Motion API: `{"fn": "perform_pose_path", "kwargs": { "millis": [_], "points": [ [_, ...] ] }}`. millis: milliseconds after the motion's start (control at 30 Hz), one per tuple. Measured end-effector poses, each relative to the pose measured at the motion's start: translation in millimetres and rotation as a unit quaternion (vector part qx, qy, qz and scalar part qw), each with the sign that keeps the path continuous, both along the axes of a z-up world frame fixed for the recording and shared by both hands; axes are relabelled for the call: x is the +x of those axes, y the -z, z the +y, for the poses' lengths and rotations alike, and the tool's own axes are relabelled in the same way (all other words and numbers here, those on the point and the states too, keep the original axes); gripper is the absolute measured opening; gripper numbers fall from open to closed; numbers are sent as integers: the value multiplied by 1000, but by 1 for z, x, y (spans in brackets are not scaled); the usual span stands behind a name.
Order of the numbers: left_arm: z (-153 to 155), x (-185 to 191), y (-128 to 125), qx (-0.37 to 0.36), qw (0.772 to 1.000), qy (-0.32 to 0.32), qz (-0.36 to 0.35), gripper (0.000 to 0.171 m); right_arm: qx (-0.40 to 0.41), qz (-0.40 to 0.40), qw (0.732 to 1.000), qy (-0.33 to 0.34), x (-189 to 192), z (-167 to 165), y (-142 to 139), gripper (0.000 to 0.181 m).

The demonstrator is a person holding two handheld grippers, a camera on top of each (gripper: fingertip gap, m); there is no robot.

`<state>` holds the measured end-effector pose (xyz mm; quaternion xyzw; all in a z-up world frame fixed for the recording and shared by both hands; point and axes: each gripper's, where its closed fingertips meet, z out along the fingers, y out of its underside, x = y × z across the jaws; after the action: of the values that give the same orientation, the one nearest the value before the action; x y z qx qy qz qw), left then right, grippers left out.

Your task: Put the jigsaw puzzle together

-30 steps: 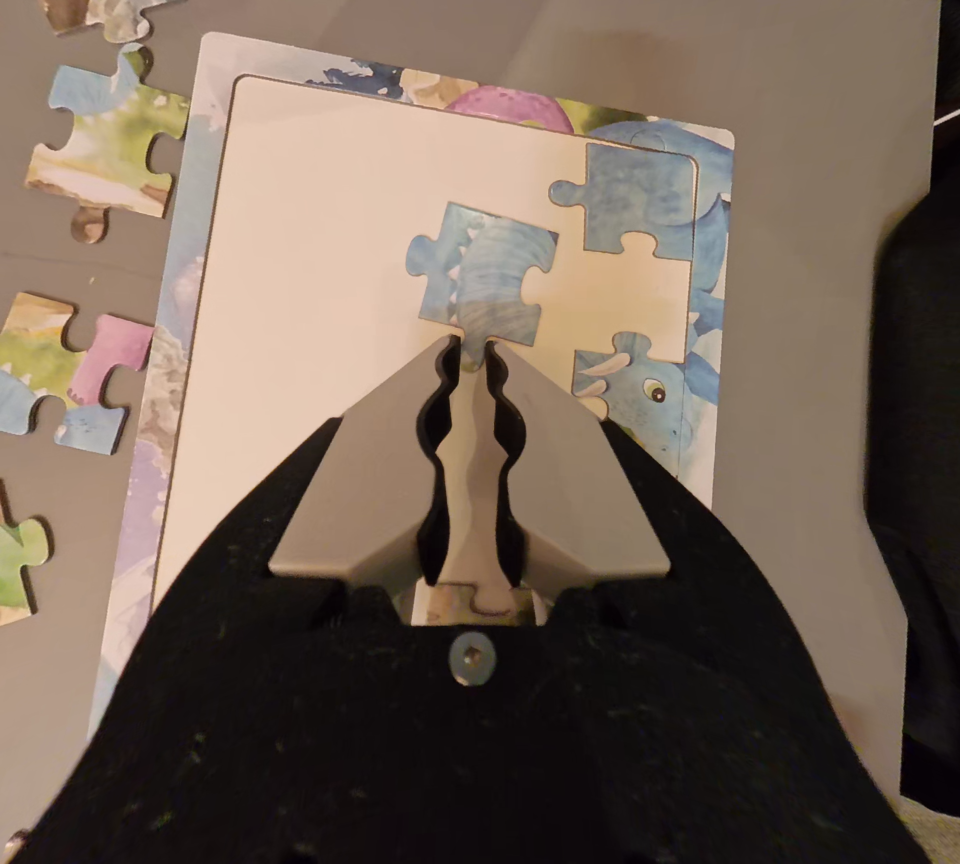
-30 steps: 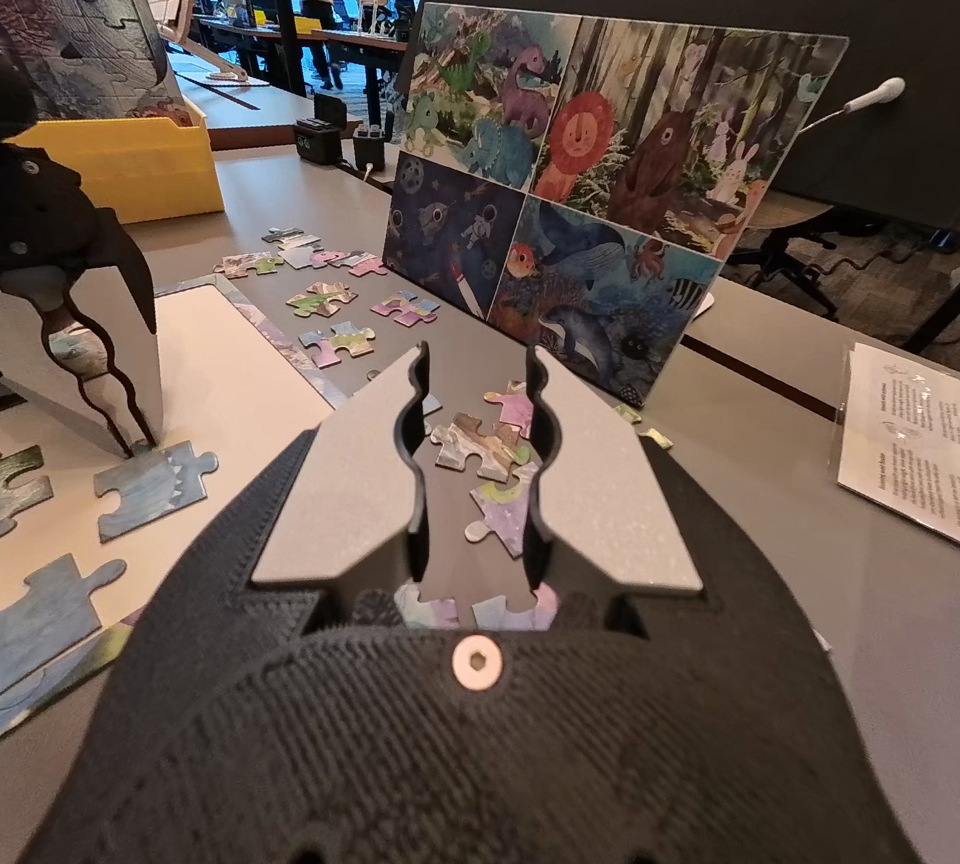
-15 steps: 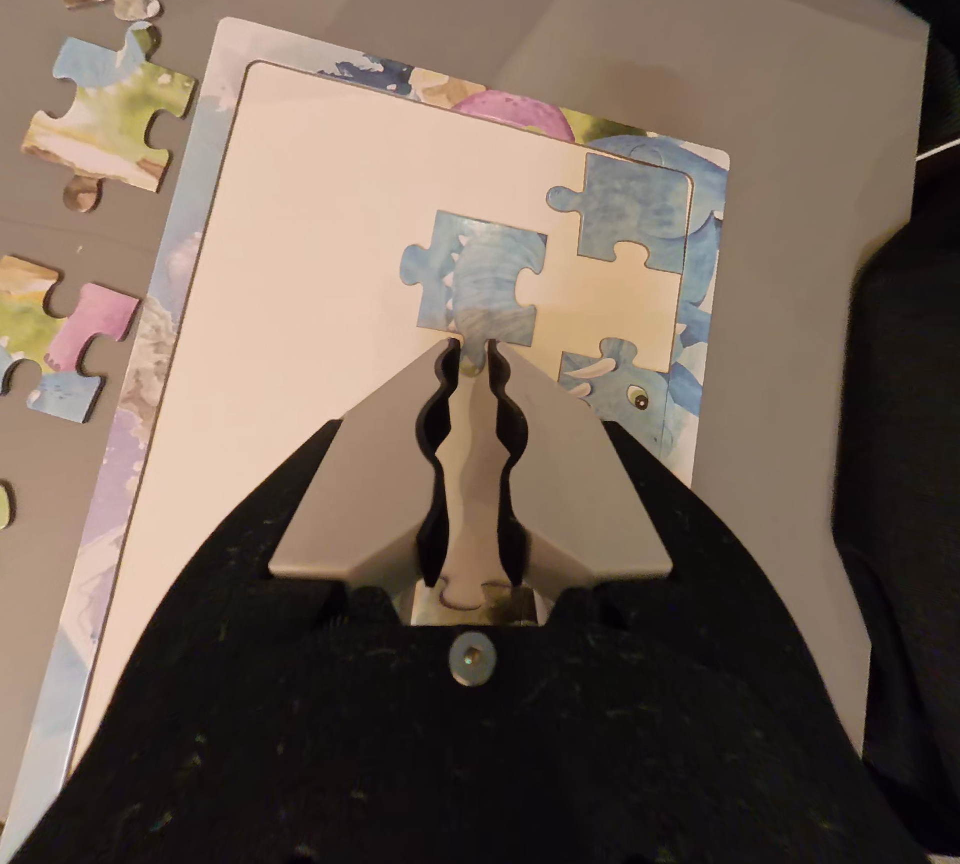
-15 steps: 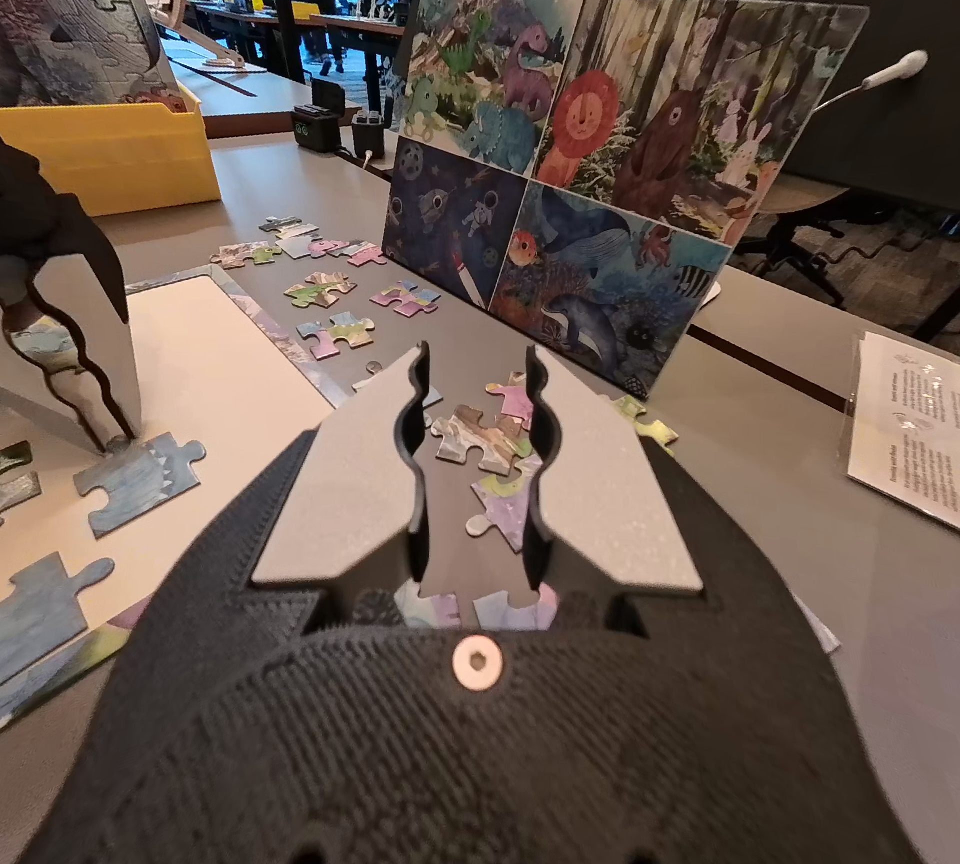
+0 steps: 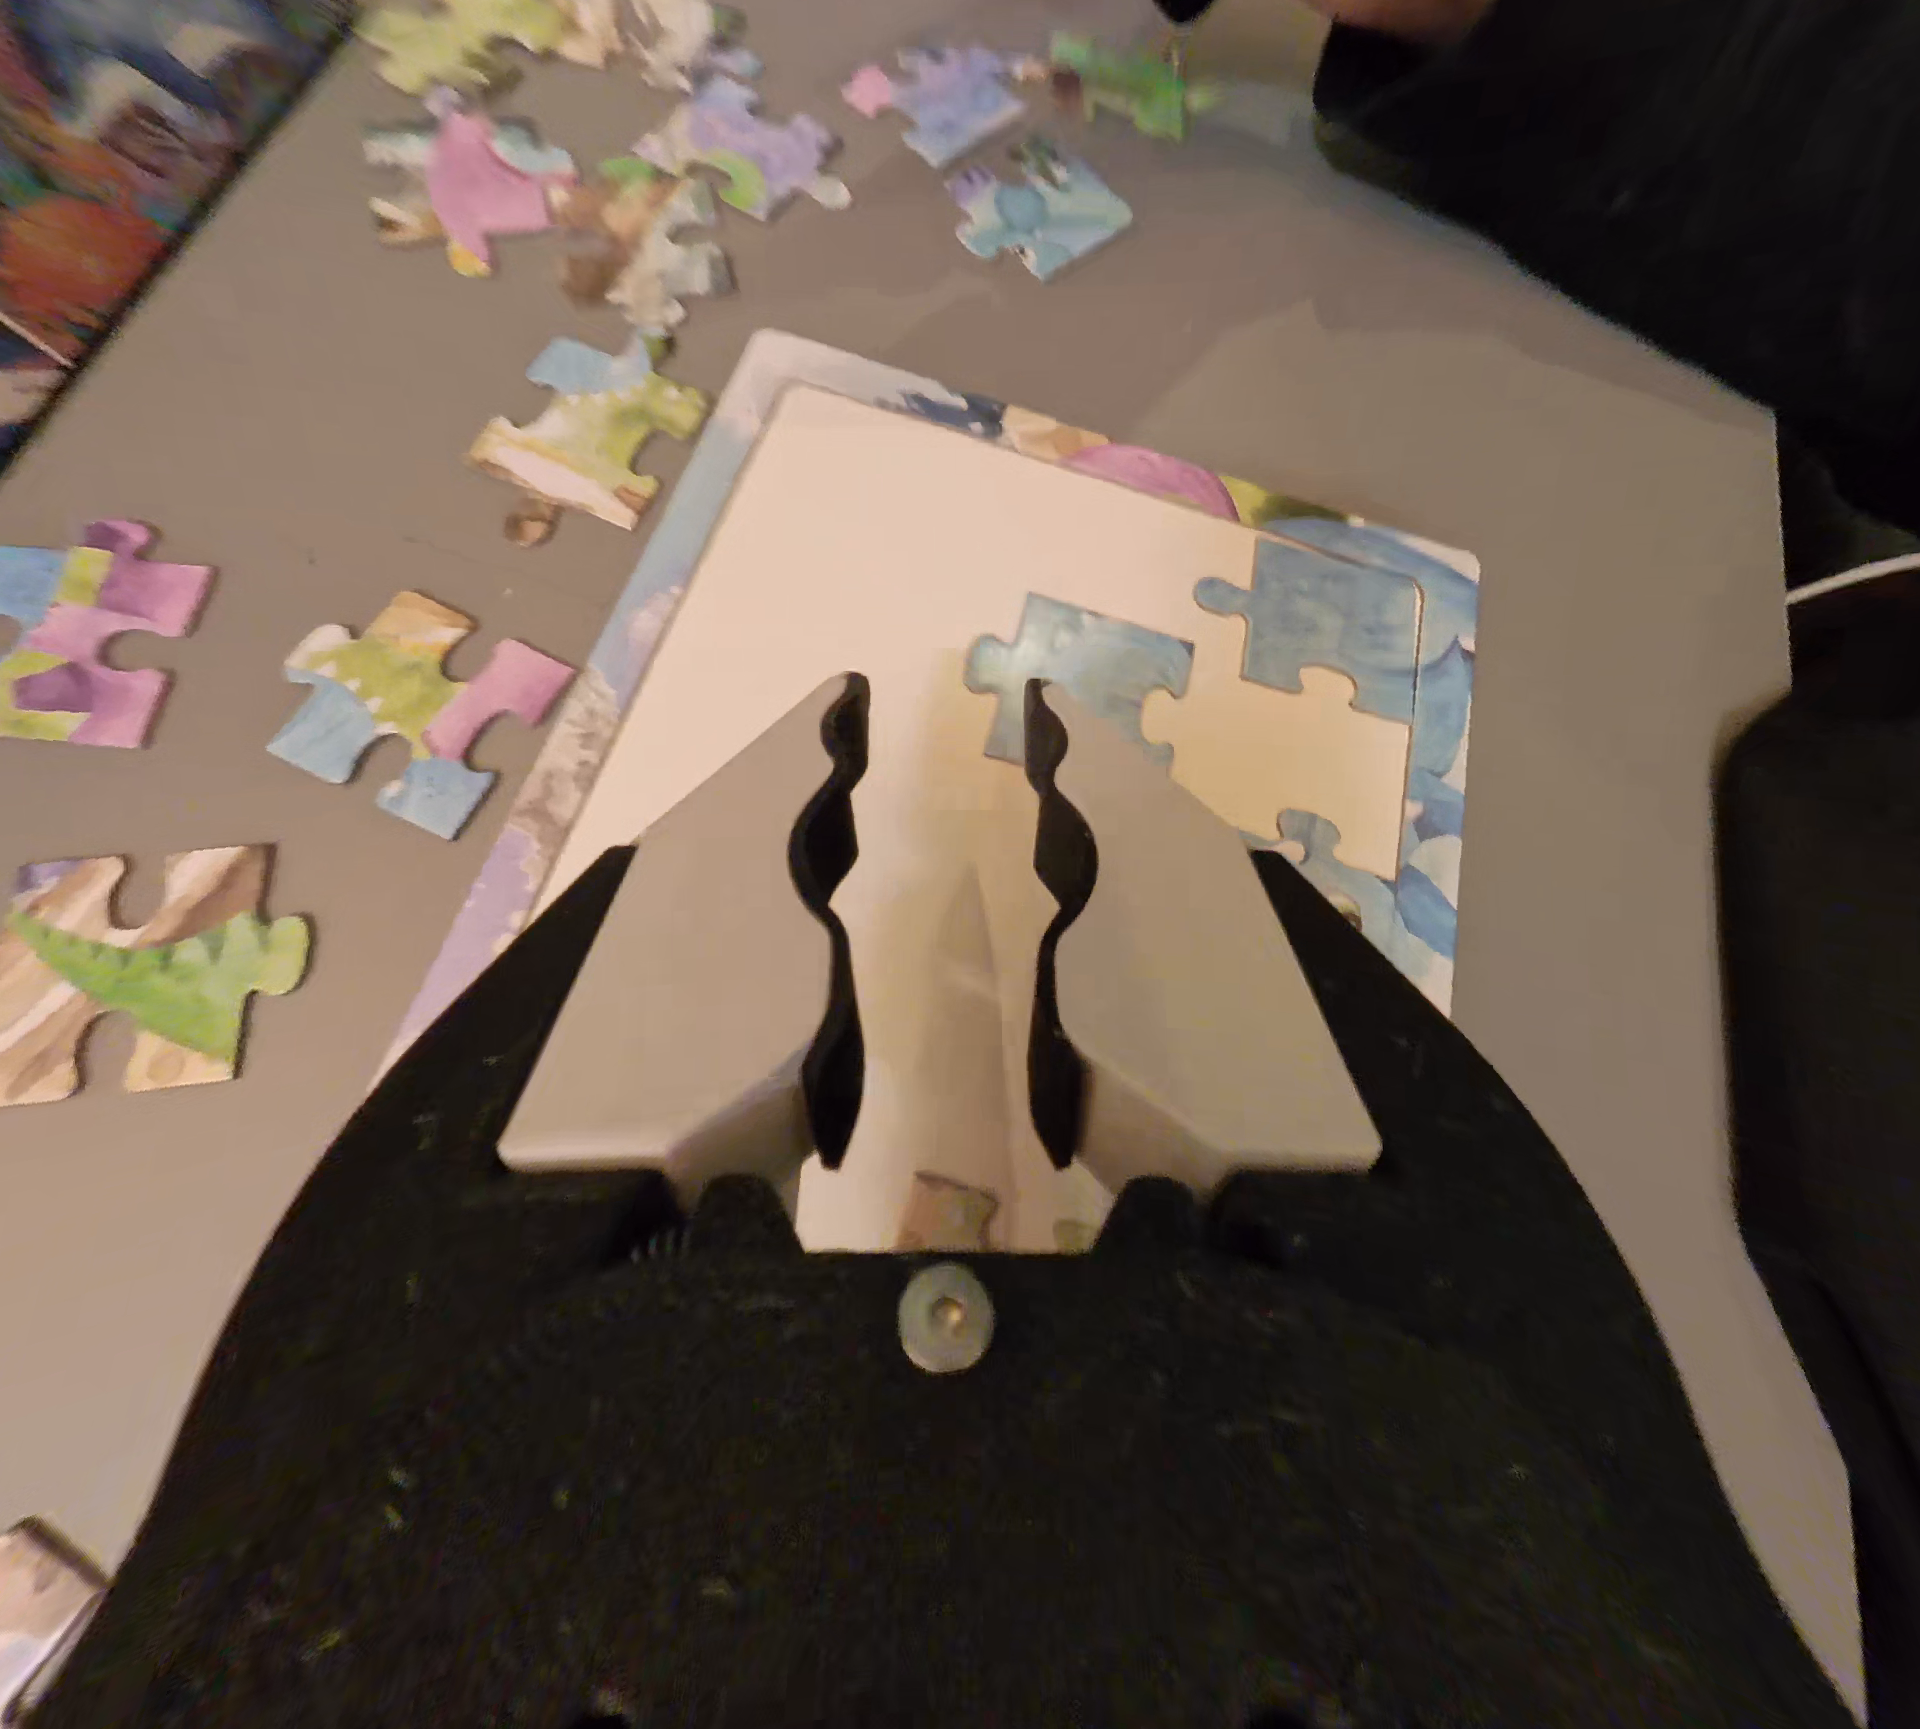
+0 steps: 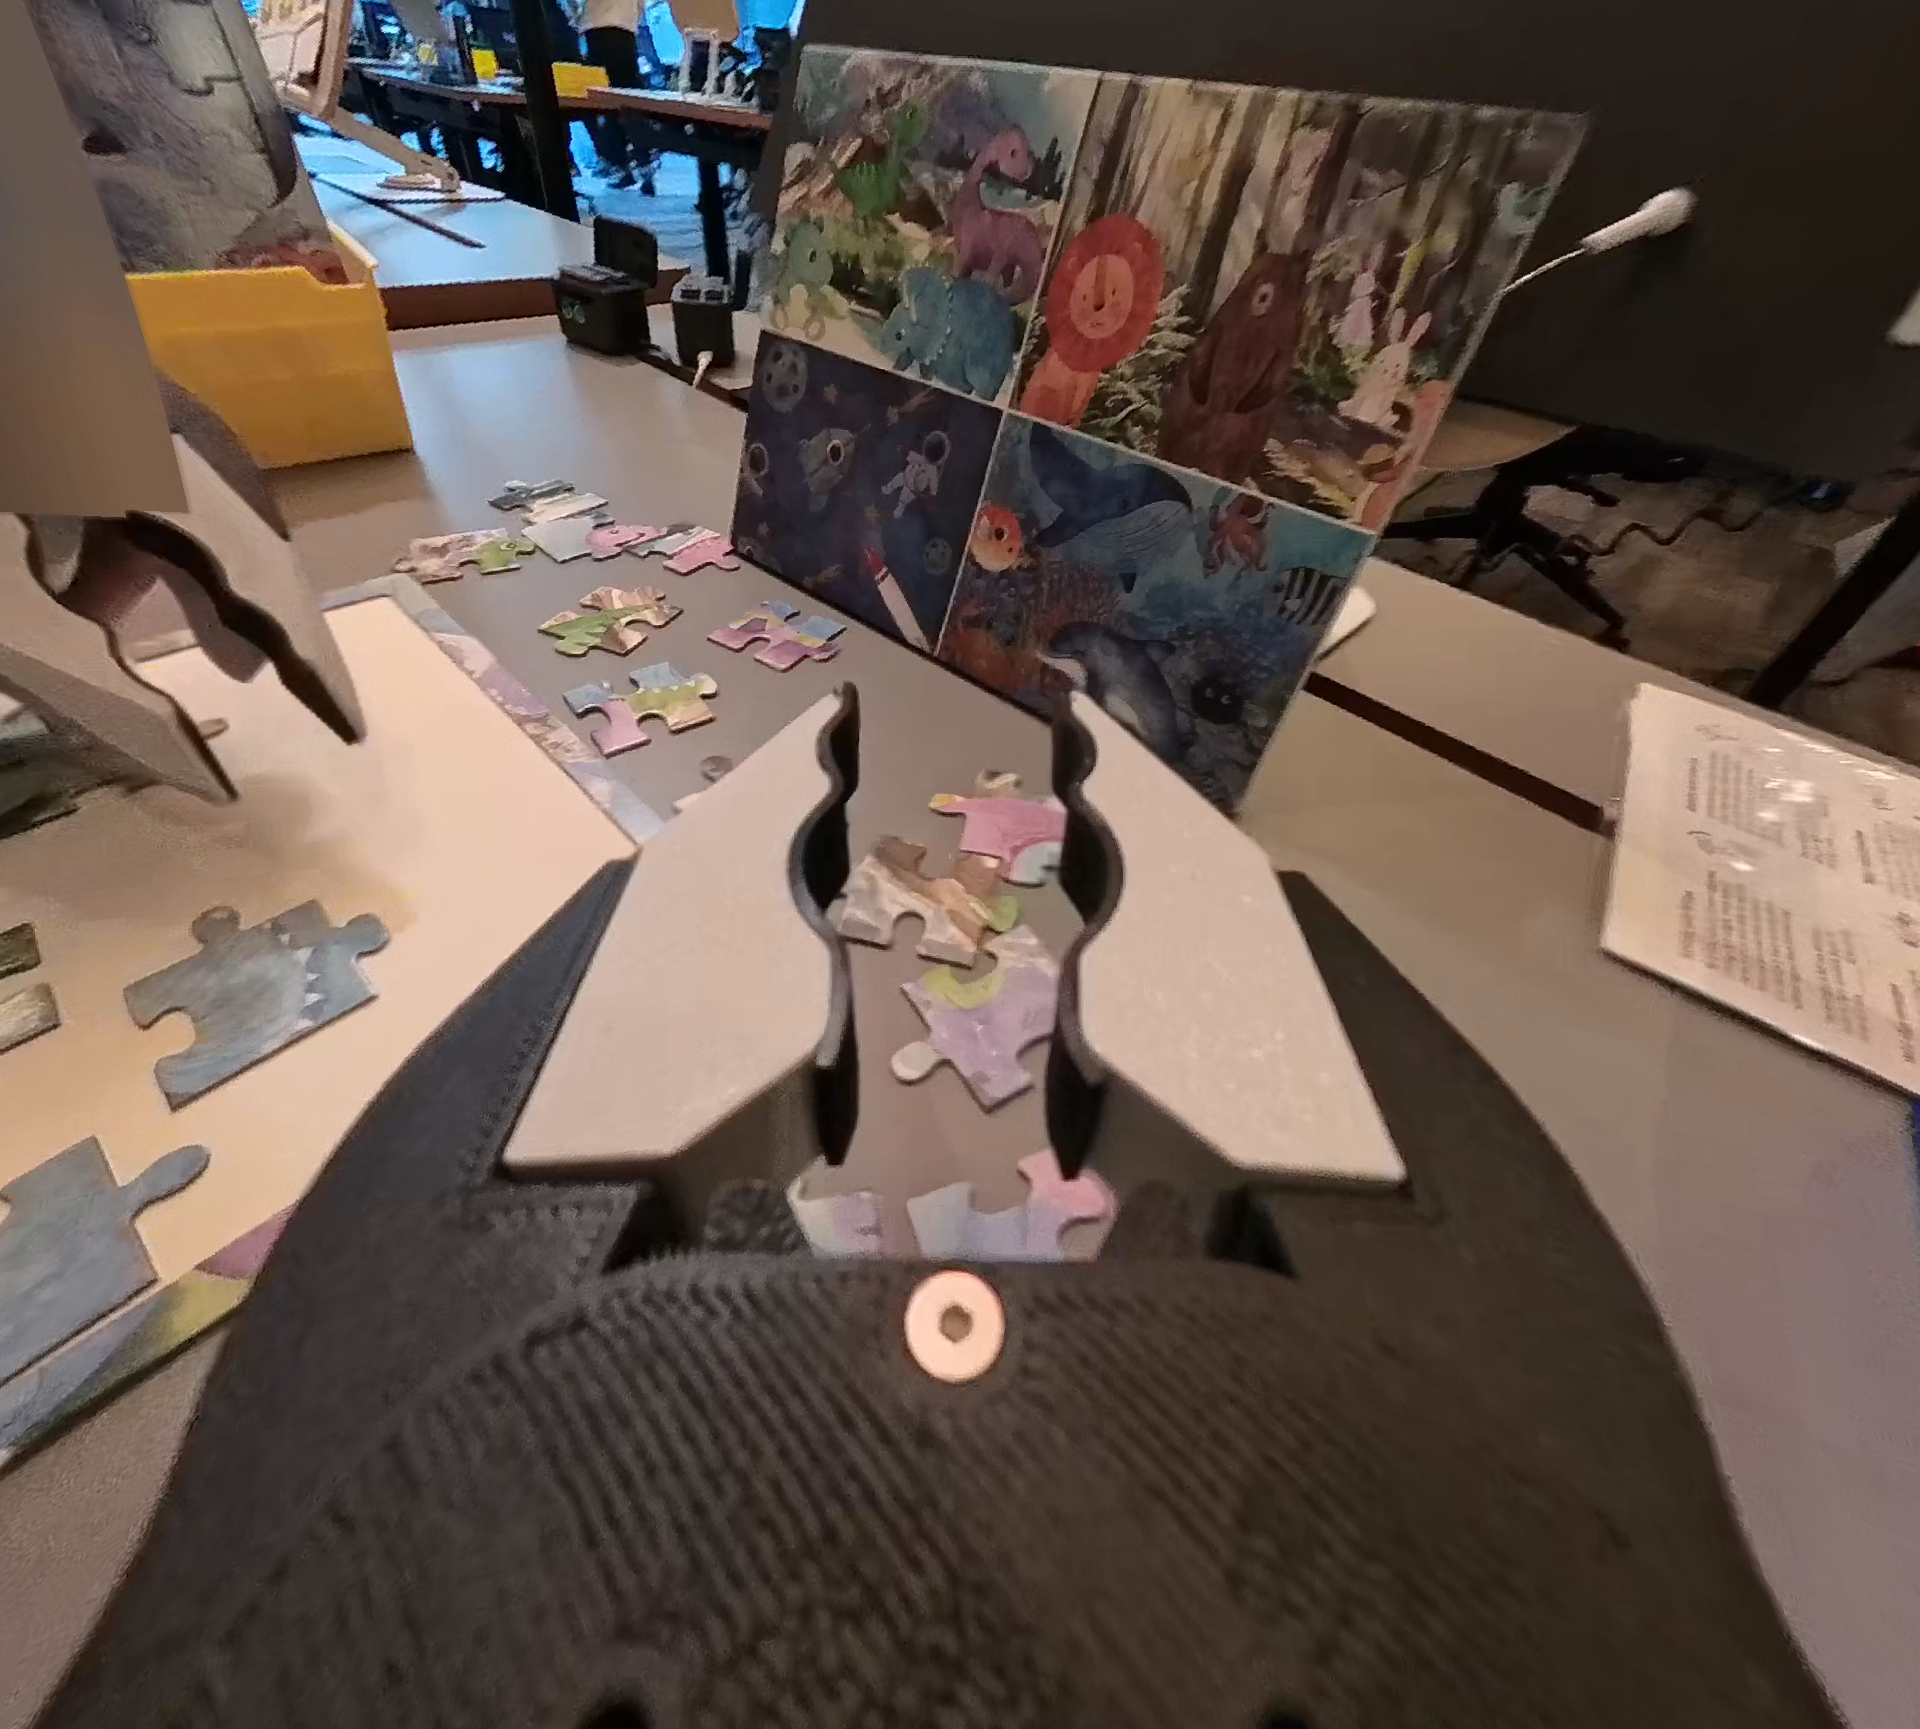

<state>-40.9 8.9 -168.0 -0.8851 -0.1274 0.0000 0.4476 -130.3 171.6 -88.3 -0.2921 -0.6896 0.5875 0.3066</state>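
The grey worktop [image 5: 1039, 297] carries everything. Against the dark partition leans a big picture board [image 6: 1091, 391] of four scenes, the dinosaur one being the guide for this puzzle. Nearer lies the puzzle tray [image 5: 904, 557] with its pale, mostly bare bed; a blue corner piece [image 5: 1330, 640] sits seated in the far right corner and a blue triceratops-face piece [image 5: 1340, 869] along the right edge.

Loose on the bed, just left of the gap between those two, lies a blue piece [image 5: 1081, 677] with white spikes, not locked in. The left tongs [image 5: 940, 692] hang above the tray with jaws apart and nothing in them, one tip over that piece. The right tongs [image 6: 956, 713] are also apart and empty, hovering over a scatter of loose pieces [image 6: 956, 910] on the worktop.

To my eye the step is seating the spiked piece. It wants nudging right, flat along the bed, tabs lined up with the corner piece's socket before pressing. Pinching thin card from above risks flipping it, so sliding looks safer.
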Motion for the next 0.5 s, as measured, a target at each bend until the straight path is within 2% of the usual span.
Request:
{"fn": "perform_pose_path", "kwargs": {
  "millis": [200,333,500],
  "points": [
    [-5,-17,-17,65,997,-36,2,31,-44,40,996,59,0,44,-31,35],
    [-6,-21,-16,67,997,-43,8,31,-79,50,993,78,0,63,-41,34],
    [-11,-30,-12,55,996,-60,26,31,-96,41,992,76,-1,68,-40,35]
  ]
}}
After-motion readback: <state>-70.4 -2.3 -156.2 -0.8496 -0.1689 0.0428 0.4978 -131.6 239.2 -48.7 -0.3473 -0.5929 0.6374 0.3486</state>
